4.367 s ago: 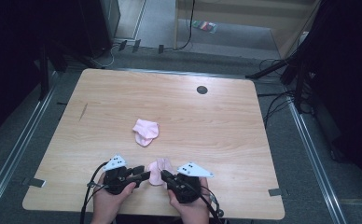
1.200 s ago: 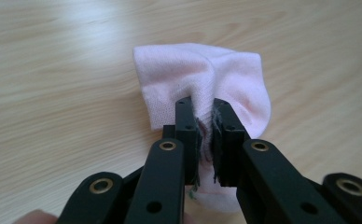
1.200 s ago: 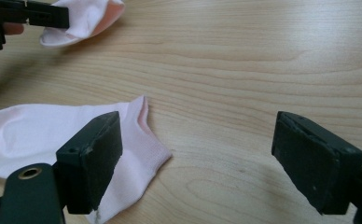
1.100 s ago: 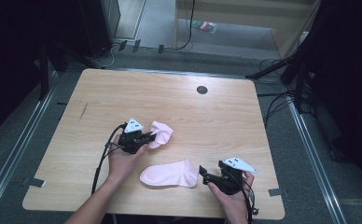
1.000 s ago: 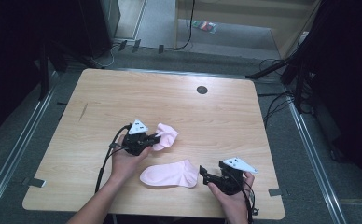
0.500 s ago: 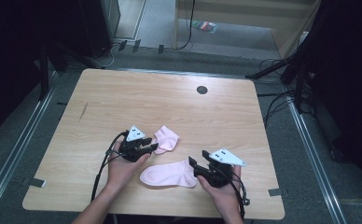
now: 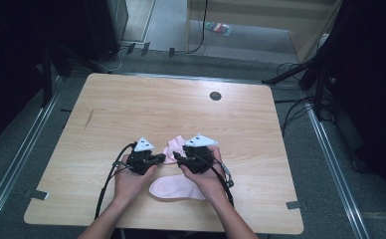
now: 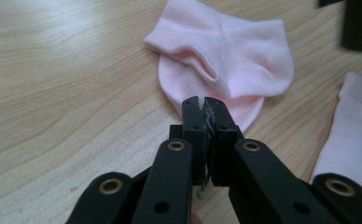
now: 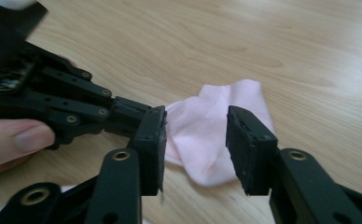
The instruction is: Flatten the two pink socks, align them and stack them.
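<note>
Two pink socks (image 7: 173,149) on table

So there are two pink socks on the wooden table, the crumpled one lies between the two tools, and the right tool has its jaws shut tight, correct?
Not quite. The right tool has its jaws apart, with the crumpled sock lying beyond the gap, as the right gripper view shows. They have just been closing. The rest holds: two pink socks on the wooden table, the crumpled one between the tools.

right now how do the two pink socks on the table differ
The folded pink sock lies bunched and doubled over between the two grippers, while the flat pink sock lies spread out full length nearer the table's front edge. The folded one looks short and compact; the flat one looks longer. The right gripper has its jaws open around the folded sock; the flat one lies partly under the hands. Both are pale pink knit.
</note>
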